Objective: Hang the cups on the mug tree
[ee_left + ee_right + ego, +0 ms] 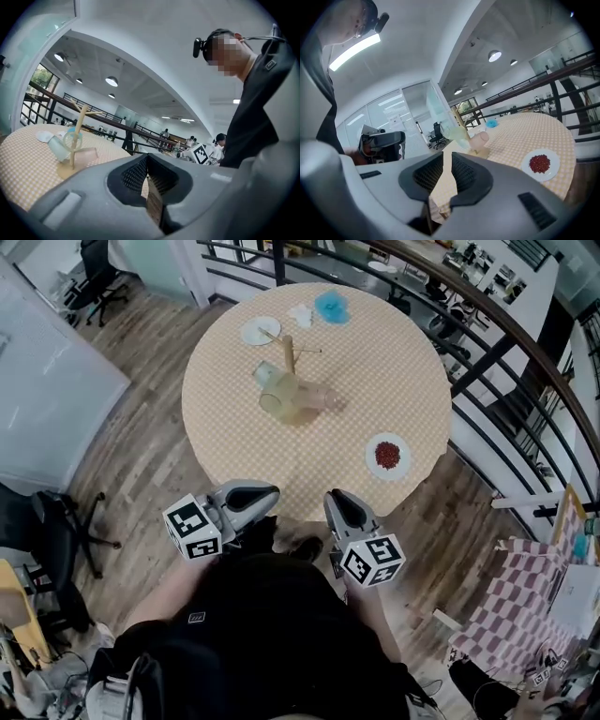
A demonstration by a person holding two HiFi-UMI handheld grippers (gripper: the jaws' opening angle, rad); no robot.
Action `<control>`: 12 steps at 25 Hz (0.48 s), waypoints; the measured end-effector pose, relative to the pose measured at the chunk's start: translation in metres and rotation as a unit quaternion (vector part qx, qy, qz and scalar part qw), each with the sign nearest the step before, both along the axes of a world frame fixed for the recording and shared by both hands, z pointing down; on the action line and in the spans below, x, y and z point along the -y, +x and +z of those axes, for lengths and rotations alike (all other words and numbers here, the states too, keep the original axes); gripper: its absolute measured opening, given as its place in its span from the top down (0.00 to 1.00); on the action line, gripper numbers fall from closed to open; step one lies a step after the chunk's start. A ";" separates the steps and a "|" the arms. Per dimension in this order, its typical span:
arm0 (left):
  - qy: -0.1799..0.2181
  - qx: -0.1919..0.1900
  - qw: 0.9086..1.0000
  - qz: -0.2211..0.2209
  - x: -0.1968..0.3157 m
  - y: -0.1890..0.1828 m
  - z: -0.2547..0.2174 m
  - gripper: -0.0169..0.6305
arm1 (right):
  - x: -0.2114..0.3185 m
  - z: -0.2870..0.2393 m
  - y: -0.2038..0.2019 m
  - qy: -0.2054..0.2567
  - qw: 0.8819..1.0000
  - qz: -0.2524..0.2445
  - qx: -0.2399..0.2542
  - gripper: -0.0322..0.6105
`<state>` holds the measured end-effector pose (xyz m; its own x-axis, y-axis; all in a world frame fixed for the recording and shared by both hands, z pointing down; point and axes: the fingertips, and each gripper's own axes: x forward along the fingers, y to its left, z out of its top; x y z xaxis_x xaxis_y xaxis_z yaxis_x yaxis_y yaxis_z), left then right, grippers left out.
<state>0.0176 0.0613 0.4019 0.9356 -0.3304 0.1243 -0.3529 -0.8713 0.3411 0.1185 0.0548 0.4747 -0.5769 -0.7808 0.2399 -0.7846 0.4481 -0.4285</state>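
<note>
A wooden mug tree (289,348) stands on the far part of the round checked table (394,381). Three cups cluster at it: a clear greenish one (266,376), a yellowish one (278,405) and a pink one (319,396); whether each hangs or rests I cannot tell. Both grippers are drawn back to the person's body at the table's near edge, far from the tree. My left gripper (267,491) (146,157) is shut on nothing. My right gripper (336,498) (446,157) holds nothing, with a narrow gap between its pads. In the right gripper view the tree (459,123) shows far off.
A white plate of red bits (387,455) (541,164) sits near the table's right front. A white saucer (260,330), a crumpled white thing (301,315) and a blue thing (331,306) lie at the back. A dark railing (506,343) curves behind the table; an office chair (66,521) stands at left.
</note>
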 end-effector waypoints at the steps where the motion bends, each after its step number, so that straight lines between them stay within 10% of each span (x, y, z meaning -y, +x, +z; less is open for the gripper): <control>1: 0.003 -0.001 1.000 0.008 -0.003 0.002 -0.004 0.96 | -0.005 0.000 -0.004 -0.002 1.000 -0.002 0.003 0.85; 12: 0.020 -0.048 0.996 0.066 0.005 -0.041 -0.028 0.96 | -0.012 -0.008 -0.064 -0.015 1.000 0.022 -0.005 0.86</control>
